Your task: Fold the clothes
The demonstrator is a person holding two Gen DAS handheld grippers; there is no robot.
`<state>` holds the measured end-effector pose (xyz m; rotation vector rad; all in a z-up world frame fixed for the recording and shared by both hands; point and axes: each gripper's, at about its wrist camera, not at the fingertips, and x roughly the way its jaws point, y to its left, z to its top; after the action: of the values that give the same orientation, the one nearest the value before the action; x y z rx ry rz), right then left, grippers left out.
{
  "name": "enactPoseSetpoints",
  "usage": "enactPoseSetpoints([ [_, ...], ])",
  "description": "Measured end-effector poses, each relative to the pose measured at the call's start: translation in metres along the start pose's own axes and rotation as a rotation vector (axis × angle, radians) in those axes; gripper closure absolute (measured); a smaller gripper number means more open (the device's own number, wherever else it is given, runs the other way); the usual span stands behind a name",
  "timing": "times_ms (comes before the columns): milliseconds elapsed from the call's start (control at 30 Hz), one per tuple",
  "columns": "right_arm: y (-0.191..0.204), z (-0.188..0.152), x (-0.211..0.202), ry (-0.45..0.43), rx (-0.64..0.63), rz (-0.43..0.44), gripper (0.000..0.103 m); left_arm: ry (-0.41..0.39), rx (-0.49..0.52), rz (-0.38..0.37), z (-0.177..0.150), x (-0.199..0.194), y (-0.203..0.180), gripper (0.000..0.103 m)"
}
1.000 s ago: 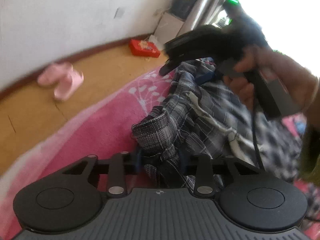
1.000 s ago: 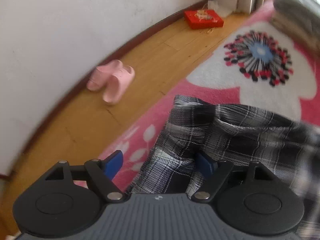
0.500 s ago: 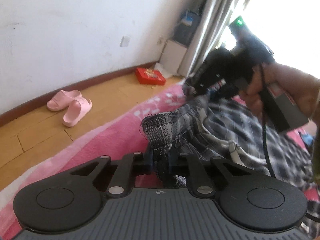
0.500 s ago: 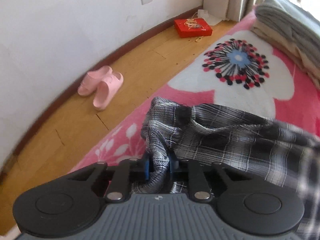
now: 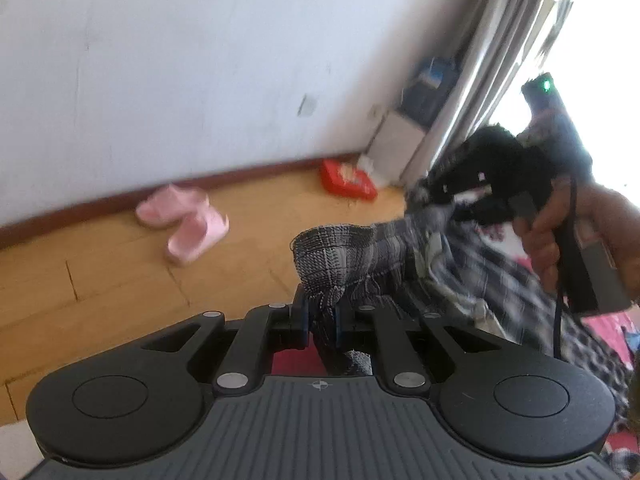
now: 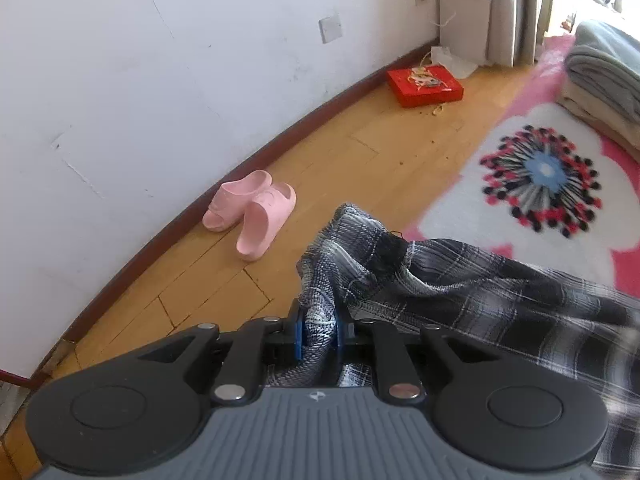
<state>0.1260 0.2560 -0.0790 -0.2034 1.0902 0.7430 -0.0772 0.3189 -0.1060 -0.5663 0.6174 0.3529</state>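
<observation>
The left gripper has its jaws nearly closed on a corner of the black-and-white checked woven garment. The right gripper pinches another bunched edge the same way; the cloth hangs above the pink flowered blanket

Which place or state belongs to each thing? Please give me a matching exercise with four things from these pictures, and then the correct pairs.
Things:
1. plaid garment
2. pink slippers
3. red box
4. folded blankets

Places or states:
A. stacked at the far end of the pink rug
B. on the wooden floor, in the corner near the curtain
C. pinched by the left gripper and the right gripper
D. side by side on the floor near the wall

Pairs: 1-C, 2-D, 3-B, 4-A
</observation>
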Motion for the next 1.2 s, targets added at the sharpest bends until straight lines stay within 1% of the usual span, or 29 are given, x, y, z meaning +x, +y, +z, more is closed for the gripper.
enactPoseSetpoints([
  [67, -0.01, -0.004, 0.016, 0.013, 0.027, 0.041, 0.072, 0.033, -0.013, 0.002, 0.0, 0.006, 0.007, 0.093],
  [100, -0.016, -0.006, 0.024, 0.022, 0.042, 0.065, 0.062, 0.05, -0.019, 0.003, 0.0, 0.009, 0.01, 0.091],
  [133, -0.025, -0.008, 0.027, 0.012, 0.072, 0.108, 0.059, 0.067, -0.035, -0.006, 0.0, 0.011, 0.015, 0.089],
  [167, -0.036, -0.01, 0.026, -0.01, 0.116, 0.166, 0.056, 0.072, -0.051, -0.015, -0.001, 0.01, 0.018, 0.086],
  [200, -0.048, -0.011, 0.024, -0.027, 0.167, 0.234, 0.046, 0.076, -0.061, -0.02, -0.001, 0.009, 0.02, 0.083],
  [233, -0.061, -0.011, 0.02, -0.044, 0.221, 0.301, 0.041, 0.081, -0.07, -0.026, -0.001, 0.008, 0.021, 0.082],
  [267, -0.074, -0.011, 0.016, -0.063, 0.275, 0.353, 0.04, 0.088, -0.076, -0.032, -0.001, 0.007, 0.022, 0.079],
  [333, -0.102, -0.009, 0.004, -0.097, 0.389, 0.42, 0.033, 0.105, -0.086, -0.044, -0.001, 0.007, 0.024, 0.072],
  [367, -0.117, -0.007, -0.003, -0.111, 0.448, 0.45, 0.033, 0.113, -0.09, -0.049, -0.001, 0.006, 0.025, 0.071],
  [433, -0.148, -0.007, -0.024, -0.15, 0.551, 0.522, 0.033, 0.129, -0.105, -0.057, 0.002, 0.004, 0.027, 0.064],
  [467, -0.164, -0.011, -0.039, -0.177, 0.578, 0.549, 0.033, 0.138, -0.115, -0.06, 0.003, 0.002, 0.029, 0.061],
  [500, -0.181, -0.015, -0.056, -0.207, 0.6, 0.574, 0.033, 0.144, -0.125, -0.062, 0.005, -0.001, 0.031, 0.056],
  [533, -0.198, -0.022, -0.074, -0.237, 0.612, 0.588, 0.033, 0.142, -0.132, -0.058, 0.005, -0.005, 0.033, 0.049],
  [567, -0.216, -0.032, -0.094, -0.264, 0.619, 0.583, 0.033, 0.137, -0.137, -0.051, 0.006, -0.009, 0.035, 0.047],
  [633, -0.253, -0.056, -0.135, -0.315, 0.629, 0.554, 0.033, 0.127, -0.135, -0.028, 0.009, -0.016, 0.04, 0.046],
  [700, -0.293, -0.092, -0.177, -0.364, 0.64, 0.489, 0.033, 0.117, -0.135, -0.003, 0.012, -0.026, 0.045, 0.046],
  [733, -0.311, -0.11, -0.197, -0.382, 0.643, 0.446, 0.033, 0.106, -0.131, 0.011, 0.014, -0.031, 0.046, 0.046],
  [800, -0.345, -0.151, -0.234, -0.408, 0.653, 0.321, 0.033, 0.079, -0.106, 0.034, 0.024, -0.038, 0.043, 0.046],
  [867, -0.376, -0.193, -0.264, -0.405, 0.69, 0.213, 0.033, 0.056, -0.047, 0.043, 0.039, -0.039, 0.032, 0.046],
  [967, -0.411, -0.259, -0.303, -0.415, 0.763, 0.052, 0.034, 0.029, 0.1, 0.03, 0.063, -0.031, -0.008, 0.046],
  [1100, -0.453, -0.344, -0.347, -0.448, 0.91, -0.122, 0.036, 0.032, 0.3, -0.035, 0.086, -0.007, -0.089, 0.046],
  [1200, -0.476, -0.398, -0.366, -0.475, 1.023, -0.215, 0.038, 0.058, 0.429, -0.11, 0.082, 0.007, -0.158, 0.046],
])
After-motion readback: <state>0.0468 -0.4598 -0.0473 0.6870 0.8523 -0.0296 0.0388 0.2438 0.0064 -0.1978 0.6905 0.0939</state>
